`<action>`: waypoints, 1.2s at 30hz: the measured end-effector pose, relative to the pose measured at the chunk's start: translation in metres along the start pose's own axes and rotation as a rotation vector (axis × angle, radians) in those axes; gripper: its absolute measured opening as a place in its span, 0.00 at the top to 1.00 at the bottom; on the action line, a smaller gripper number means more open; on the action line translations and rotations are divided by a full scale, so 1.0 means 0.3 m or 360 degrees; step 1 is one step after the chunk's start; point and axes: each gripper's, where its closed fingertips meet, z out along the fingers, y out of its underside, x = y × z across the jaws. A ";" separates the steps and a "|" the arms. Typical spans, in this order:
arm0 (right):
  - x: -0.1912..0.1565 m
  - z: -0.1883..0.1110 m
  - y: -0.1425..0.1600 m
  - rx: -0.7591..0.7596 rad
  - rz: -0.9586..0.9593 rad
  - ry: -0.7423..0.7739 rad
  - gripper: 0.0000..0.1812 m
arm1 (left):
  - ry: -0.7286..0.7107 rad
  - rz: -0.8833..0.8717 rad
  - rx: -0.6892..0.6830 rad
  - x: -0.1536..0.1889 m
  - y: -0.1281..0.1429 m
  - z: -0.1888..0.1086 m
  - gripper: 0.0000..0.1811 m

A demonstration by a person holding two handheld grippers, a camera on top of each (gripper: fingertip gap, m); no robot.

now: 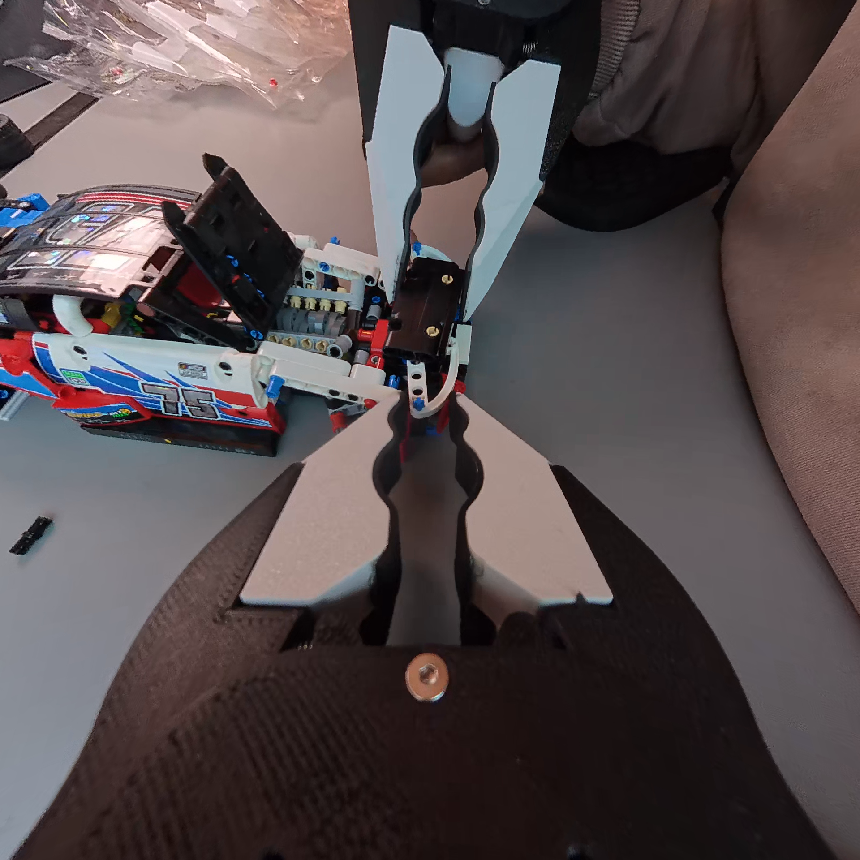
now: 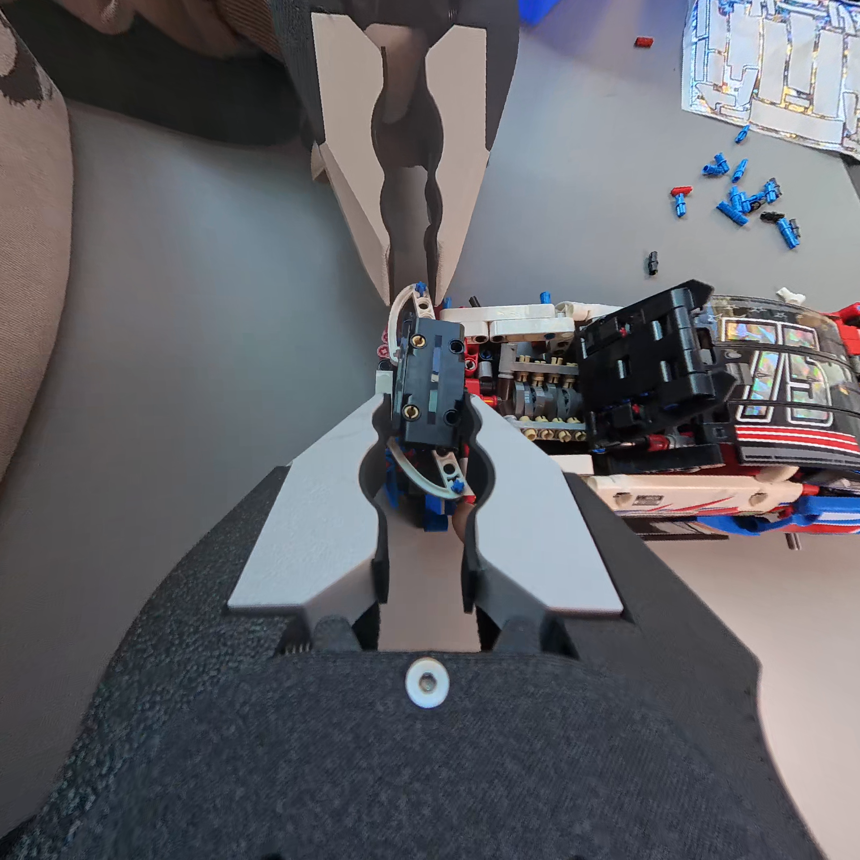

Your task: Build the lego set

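Your two grippers meet at the open end of the lego car [image 1: 153, 353]
Left wrist view: your left gripper [image 1: 428, 400], centre frame, pinches the white arch piece [image 1: 444, 391]; the right gripper [image 1: 426, 298] above clamps the black block [image 1: 423, 312]; stickers with writing mark the car at left. Right wrist view: right gripper [image 2: 426, 409] closed on the block's sides at centre, left gripper [image 2: 412, 288] above it; loose blue pins [image 2: 744, 200], too clustered to count, and a sticker sheet [image 2: 772, 70] at upper right

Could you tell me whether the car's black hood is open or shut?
Open: the black hood stands tilted up, exposing the engine beneath.
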 end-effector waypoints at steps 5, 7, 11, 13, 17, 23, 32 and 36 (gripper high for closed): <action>-0.006 -0.004 0.001 0.0036 -0.0044 -0.0045 0.86 | 0.0018 0.0001 0.0006 0.001 -0.002 0.000 0.92; -0.010 -0.006 0.002 0.0050 -0.0061 -0.0065 0.86 | 0.0027 -0.0002 0.0006 0.002 -0.002 0.001 0.92; -0.014 -0.008 0.006 0.0054 -0.0080 -0.0121 0.85 | 0.0056 -0.0041 0.0007 0.001 -0.002 0.001 0.93; -0.015 -0.010 0.008 0.0045 -0.0089 -0.0147 0.85 | 0.0066 -0.0058 0.0009 0.000 -0.002 0.001 0.93; -0.016 -0.011 0.012 0.0041 -0.0099 -0.0180 0.85 | 0.0082 -0.0090 0.0004 -0.002 -0.001 0.002 0.93; -0.014 -0.013 0.014 0.0042 -0.0087 -0.0194 0.85 | 0.0095 -0.0122 -0.0005 -0.005 0.003 0.003 0.92; -0.009 -0.017 0.016 0.0055 -0.0052 -0.0189 0.85 | 0.0100 -0.0040 -0.0026 0.012 0.001 0.020 0.88; 0.000 -0.022 0.017 0.0045 -0.0037 -0.0162 0.86 | 0.0066 0.0002 -0.0030 0.004 -0.004 0.030 0.92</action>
